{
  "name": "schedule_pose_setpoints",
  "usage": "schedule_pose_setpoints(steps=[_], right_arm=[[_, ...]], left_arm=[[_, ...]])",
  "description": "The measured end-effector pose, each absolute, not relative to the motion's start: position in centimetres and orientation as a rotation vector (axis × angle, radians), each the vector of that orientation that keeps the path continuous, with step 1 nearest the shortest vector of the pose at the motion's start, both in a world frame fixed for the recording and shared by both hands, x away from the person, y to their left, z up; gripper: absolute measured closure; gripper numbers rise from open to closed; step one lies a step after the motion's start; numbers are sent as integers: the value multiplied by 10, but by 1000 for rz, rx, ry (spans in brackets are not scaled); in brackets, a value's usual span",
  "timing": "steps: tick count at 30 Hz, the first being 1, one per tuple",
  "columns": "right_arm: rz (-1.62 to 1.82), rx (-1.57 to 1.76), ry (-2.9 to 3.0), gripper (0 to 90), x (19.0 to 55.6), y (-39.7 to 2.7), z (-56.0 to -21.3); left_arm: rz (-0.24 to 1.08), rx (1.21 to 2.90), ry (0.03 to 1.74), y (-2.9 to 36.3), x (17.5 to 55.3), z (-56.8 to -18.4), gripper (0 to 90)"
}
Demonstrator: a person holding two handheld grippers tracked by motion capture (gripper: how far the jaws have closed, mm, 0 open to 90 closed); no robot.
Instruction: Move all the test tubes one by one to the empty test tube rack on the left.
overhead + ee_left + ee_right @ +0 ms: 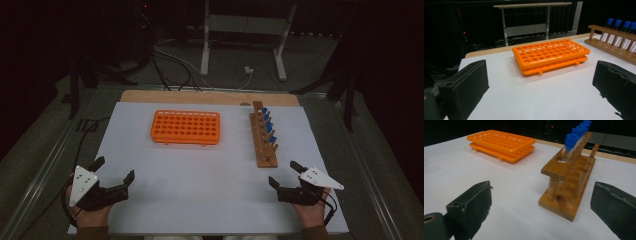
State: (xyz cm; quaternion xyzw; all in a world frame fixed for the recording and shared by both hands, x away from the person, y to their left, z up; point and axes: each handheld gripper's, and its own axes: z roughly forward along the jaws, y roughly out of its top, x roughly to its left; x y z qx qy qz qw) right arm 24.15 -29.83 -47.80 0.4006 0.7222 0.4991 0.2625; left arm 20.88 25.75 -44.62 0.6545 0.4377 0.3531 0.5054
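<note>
An orange tube rack (185, 126) with many empty holes lies flat on the white table top (210, 170), toward the back and left of centre. To its right stands a wooden rack (263, 135) that holds several blue-capped tubes (267, 122); its nearest hole is empty. My left gripper (115, 169) rests near the front left corner, open, nothing between its jaws. My right gripper (285, 173) sits at the front right, just short of the wooden rack's near end, open and empty too. The orange rack (551, 55) lies ahead in the left gripper view; the wooden rack (569, 180) stands close in the right gripper view.
A wooden strip (210, 97) borders the table's far edge. Beyond it are cables (175, 65) on the floor and a white metal stand (245, 35). Metal rails (45, 165) run along both sides of the table.
</note>
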Motion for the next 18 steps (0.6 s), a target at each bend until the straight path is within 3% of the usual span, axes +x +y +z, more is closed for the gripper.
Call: schedule_pose_setpoints(steps=[18], right_arm=[[1401, 1067, 1906, 40, 246, -292, -455]], left_arm=[[847, 1569, 1107, 263, 208, -452, 7]])
